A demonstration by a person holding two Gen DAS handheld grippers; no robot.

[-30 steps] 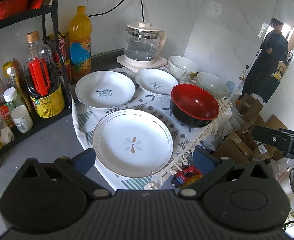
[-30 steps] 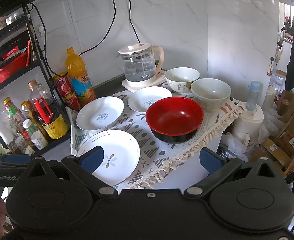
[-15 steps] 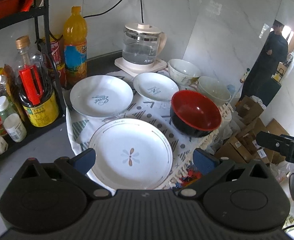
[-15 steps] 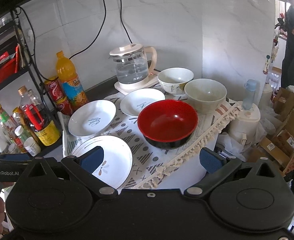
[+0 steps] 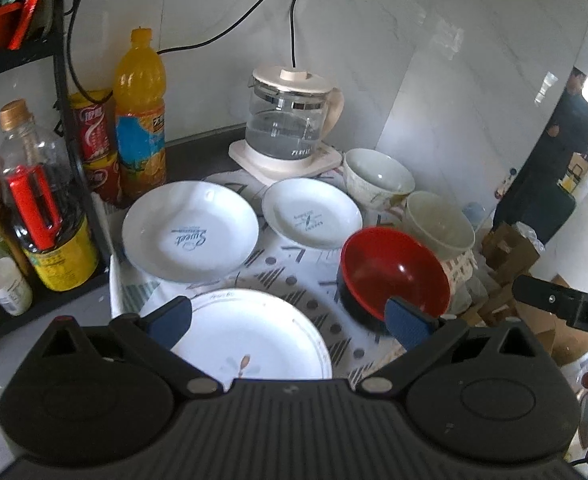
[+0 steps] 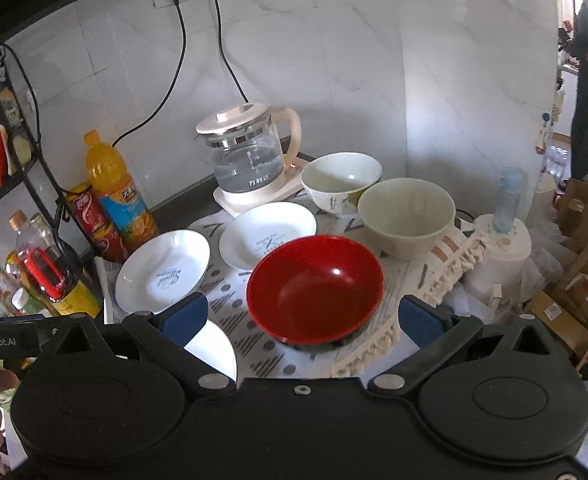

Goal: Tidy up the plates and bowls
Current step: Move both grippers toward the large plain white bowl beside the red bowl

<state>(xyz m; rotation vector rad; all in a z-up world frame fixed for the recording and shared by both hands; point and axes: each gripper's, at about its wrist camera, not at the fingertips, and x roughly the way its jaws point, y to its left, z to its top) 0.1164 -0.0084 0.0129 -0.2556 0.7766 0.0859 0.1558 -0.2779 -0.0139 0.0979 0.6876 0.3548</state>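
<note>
Both tools, left tool (image 5: 287, 318) and right tool (image 6: 302, 318), gape empty; kettle (image 6: 249, 156) stands behind red bowl (image 6: 314, 288)

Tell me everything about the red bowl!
The red bowl is glossy red inside and black outside, probably plastic or lacquer. It is empty and sits upright on the patterned cloth near the fringed edge, in front of the beige bowl. Nothing grips it; the right gripper hovers with open jaws.

A dark counter (image 5: 197, 148) carries a patterned cloth (image 6: 253, 344). On the cloth lie three plates (image 5: 189, 236), three bowls (image 6: 316, 286) and a kettle (image 6: 249, 160).
</note>
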